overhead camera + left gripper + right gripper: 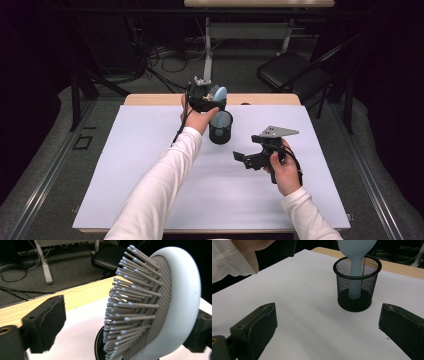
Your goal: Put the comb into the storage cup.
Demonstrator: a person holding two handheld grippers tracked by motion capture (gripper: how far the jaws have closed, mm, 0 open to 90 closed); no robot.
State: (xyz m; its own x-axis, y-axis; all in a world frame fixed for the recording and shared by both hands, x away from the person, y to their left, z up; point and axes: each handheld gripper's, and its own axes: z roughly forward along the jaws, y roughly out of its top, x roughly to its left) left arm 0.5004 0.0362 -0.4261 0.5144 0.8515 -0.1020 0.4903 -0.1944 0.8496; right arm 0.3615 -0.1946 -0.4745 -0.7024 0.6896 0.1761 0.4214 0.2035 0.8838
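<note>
Now the pale blue hairbrush (175, 302) stood handle-down in the black mesh pen cup (357, 285), centre of the high view. The left tongs (209, 95) were spread around its head, the left jaw clear of the bristles. The right tongs (245, 159) hung spread and empty over the white worktop (150, 165), lower right.
</note>
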